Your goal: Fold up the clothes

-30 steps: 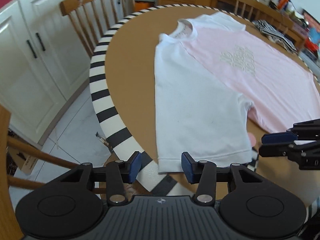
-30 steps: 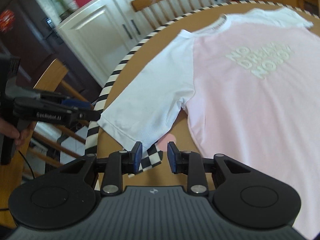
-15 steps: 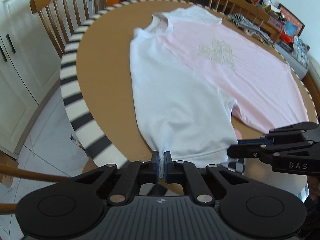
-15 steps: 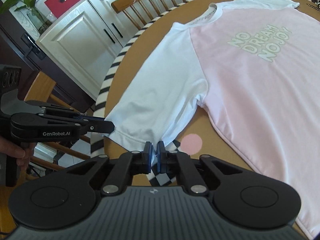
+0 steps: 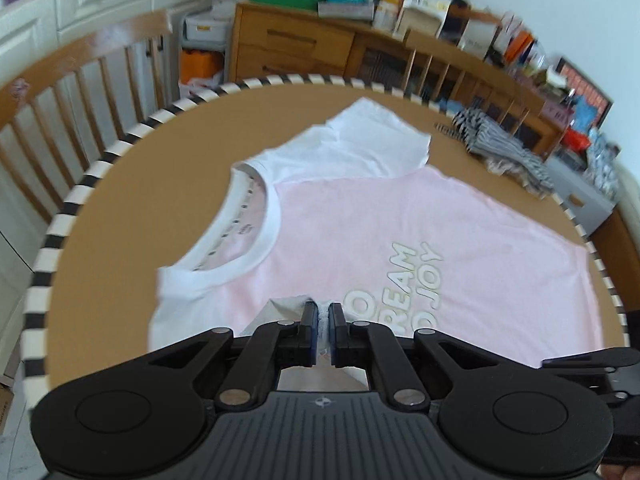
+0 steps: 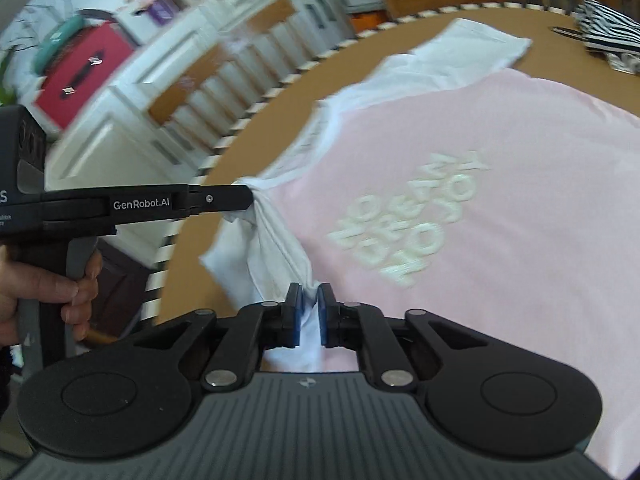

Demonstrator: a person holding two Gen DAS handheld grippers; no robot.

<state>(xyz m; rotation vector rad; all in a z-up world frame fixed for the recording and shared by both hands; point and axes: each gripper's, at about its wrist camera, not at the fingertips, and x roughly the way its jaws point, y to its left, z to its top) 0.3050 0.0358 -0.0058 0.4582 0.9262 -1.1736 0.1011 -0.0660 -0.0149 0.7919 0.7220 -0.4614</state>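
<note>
A pink T-shirt [image 5: 360, 248] with white sleeves and pale lettering lies flat on the round brown table [image 5: 160, 168]. Its near white sleeve [image 6: 276, 248] is lifted and pulled over the pink front, stretched between both grippers. In the left wrist view my left gripper [image 5: 323, 320] pinches the sleeve hem, and its jaws are opening slightly with the cloth still between the pads. The right wrist view shows the left gripper [image 6: 250, 199] from the side, gripping bunched white cloth. My right gripper [image 6: 308, 304] holds the hem's other corner between its blue pads, jaws opening a little.
A striped black-and-white garment [image 5: 500, 148] lies at the table's far right edge. A wooden chair [image 5: 60, 92] stands at the left rim. A cluttered wooden sideboard [image 5: 300, 48] is behind. A hand [image 6: 40, 288] holds the left gripper's handle.
Both grippers closed on the white sleeve's hem at the table edge, then lifted it and carried it inward over the pink front. The sleeve now folds across the shirt.
</note>
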